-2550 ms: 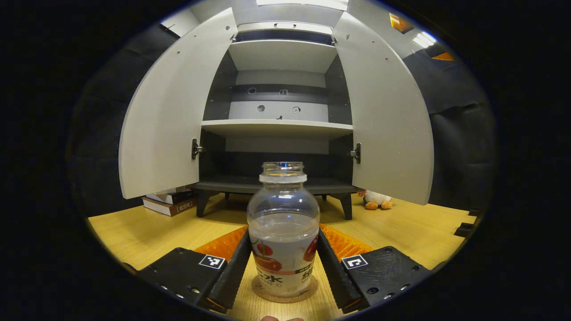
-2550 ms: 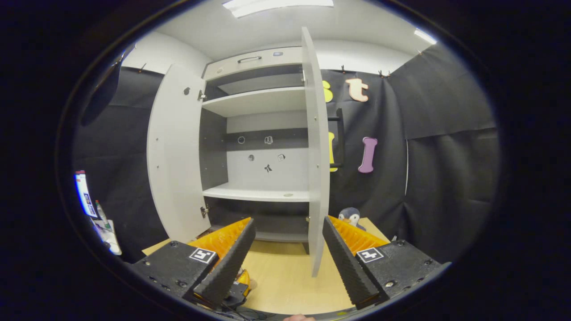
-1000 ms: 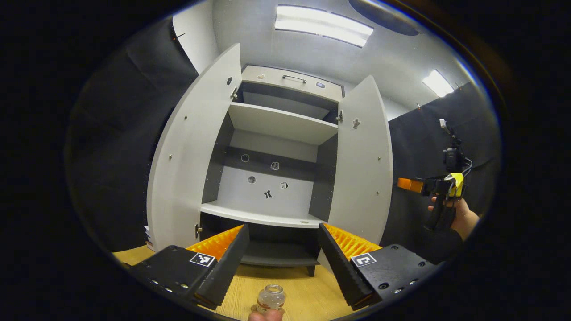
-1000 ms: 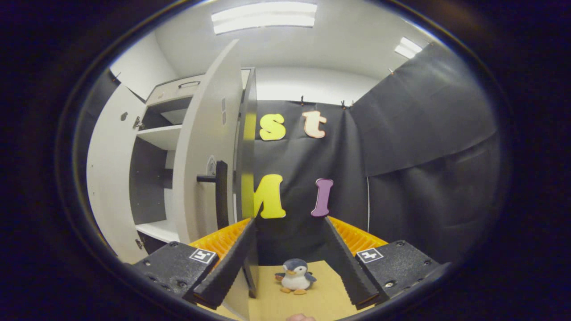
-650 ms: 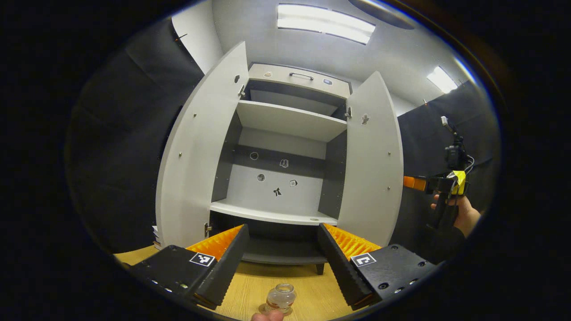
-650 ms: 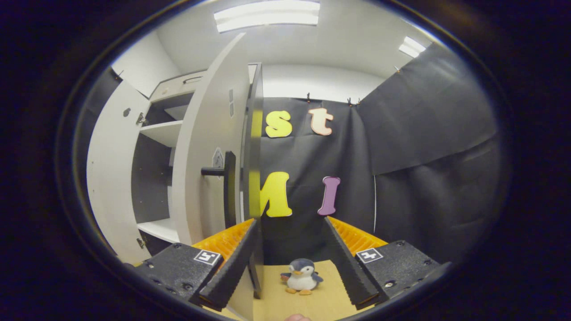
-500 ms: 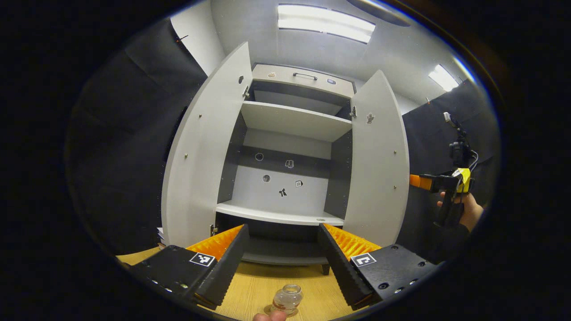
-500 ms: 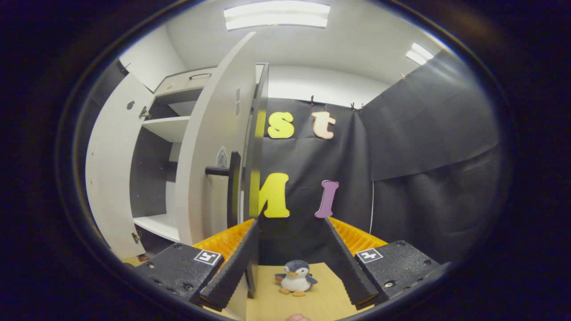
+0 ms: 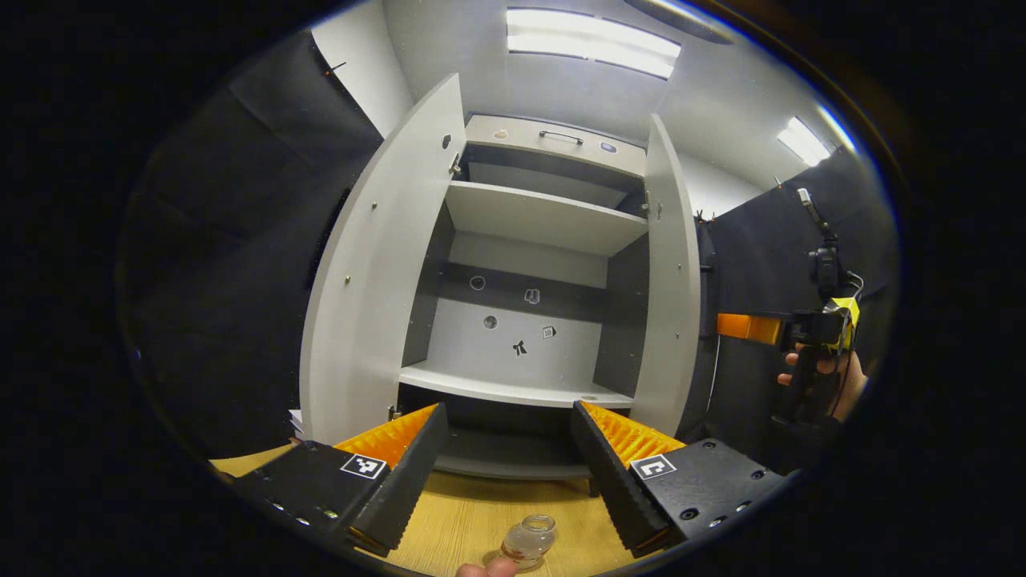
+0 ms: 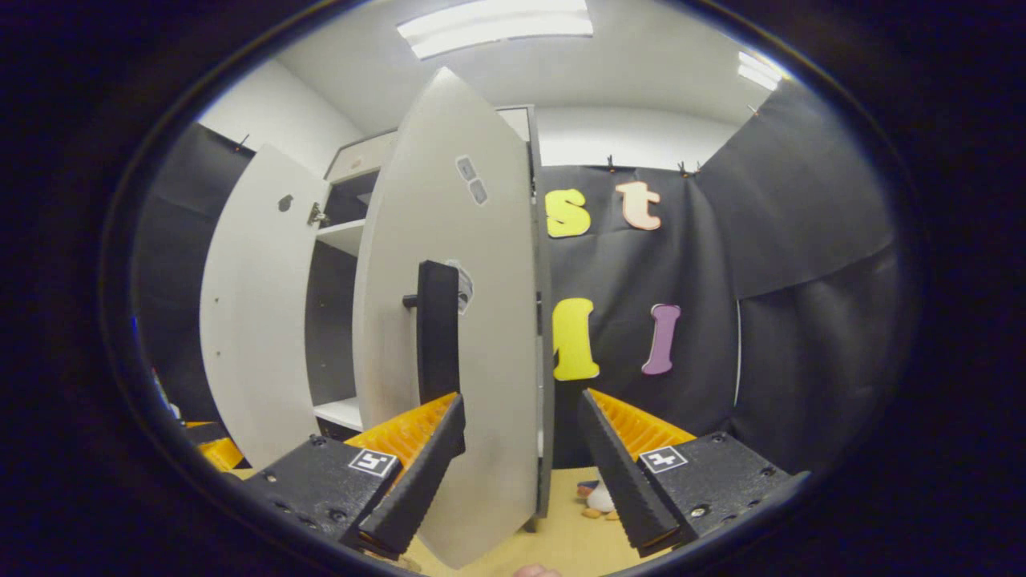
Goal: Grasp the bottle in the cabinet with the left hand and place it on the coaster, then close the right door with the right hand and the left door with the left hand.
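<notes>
while both doors hang open, the cabinet (image 9: 525, 320) takes up the middle of the left gripper view, its shelves bare. the left door (image 9: 377, 264) swings wide toward 9 o'clock and nothing touches it. the right door (image 10: 457, 336) looks partly swung, its outer face and dark handle (image 10: 438, 328) at about 11 o'clock from the right gripper (image 10: 519, 449); its fingers are spread, and the near one lies against or just beside the door, contact too close to call. the same gripper, in a hand (image 9: 826, 373), sits at 3 o'clock in the left gripper view, beyond the door's edge. the left gripper (image 9: 506, 457) hangs spread and empty. below it at 6 o'clock the bottle (image 9: 529, 538) stands on the wooden table (image 9: 465, 521), out of the cabinet; the coaster beneath is barely discernible. judged so, the placing is done, the right door's closing is under way, and the left door remains.
</notes>
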{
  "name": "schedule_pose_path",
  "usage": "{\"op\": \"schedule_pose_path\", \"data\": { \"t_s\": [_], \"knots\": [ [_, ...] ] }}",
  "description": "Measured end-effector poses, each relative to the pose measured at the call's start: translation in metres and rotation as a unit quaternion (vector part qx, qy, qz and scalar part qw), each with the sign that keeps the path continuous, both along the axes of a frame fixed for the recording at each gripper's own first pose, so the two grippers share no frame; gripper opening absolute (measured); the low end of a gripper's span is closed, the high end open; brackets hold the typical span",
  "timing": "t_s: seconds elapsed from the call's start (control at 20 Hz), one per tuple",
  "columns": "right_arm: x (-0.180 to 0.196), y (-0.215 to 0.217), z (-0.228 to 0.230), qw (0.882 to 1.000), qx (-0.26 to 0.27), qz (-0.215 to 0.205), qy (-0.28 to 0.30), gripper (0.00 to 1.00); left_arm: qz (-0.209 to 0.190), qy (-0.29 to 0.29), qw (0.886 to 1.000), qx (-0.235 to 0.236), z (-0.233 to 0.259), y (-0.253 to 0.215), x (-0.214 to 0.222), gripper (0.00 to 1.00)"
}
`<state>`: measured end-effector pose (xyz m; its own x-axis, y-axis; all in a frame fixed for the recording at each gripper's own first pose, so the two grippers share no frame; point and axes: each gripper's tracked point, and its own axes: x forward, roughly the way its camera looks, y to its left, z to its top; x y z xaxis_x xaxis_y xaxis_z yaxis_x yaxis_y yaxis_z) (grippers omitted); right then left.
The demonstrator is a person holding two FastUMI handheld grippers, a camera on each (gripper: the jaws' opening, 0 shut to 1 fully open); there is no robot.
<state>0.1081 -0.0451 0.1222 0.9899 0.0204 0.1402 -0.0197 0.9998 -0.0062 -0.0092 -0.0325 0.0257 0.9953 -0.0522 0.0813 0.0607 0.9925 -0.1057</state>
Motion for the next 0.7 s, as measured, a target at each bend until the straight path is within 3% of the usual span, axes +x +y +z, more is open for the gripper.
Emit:
{"op": "schedule_pose_path", "data": {
  "t_s": [0.25,0.35,0.4,0.45,0.55,0.65,0.7],
  "knots": [
    [0.028,0.046,-0.007,0.999,0.009,0.044,0.002,0.95,0.024,0.013,1.000,0.001,-0.011,0.025,-0.007,0.99],
    [0.032,0.050,-0.005,0.999,0.005,0.042,-0.003,0.94,0.040,0.015,0.999,0.005,-0.012,0.038,-0.007,0.95],
    [0.031,0.052,-0.003,0.999,0.005,0.044,-0.007,0.97,0.048,0.015,0.999,0.005,-0.013,0.045,-0.006,0.99],
    [0.030,0.054,-0.002,0.999,0.004,0.046,-0.009,0.96,0.054,0.017,0.998,0.004,-0.013,0.052,-0.006,0.95],
    [0.022,0.055,-0.006,0.999,-0.003,0.047,-0.006,0.96,0.070,0.020,0.997,0.004,-0.011,0.067,-0.007,0.99],
    [0.009,0.046,-0.015,0.999,-0.016,0.030,-0.004,0.96,0.088,0.029,0.996,0.000,-0.012,0.083,-0.004,0.94],
    [0.000,0.041,-0.022,1.000,-0.017,0.021,-0.006,0.96,0.098,0.033,0.995,-0.002,-0.012,0.092,-0.004,0.99]
  ]
}}
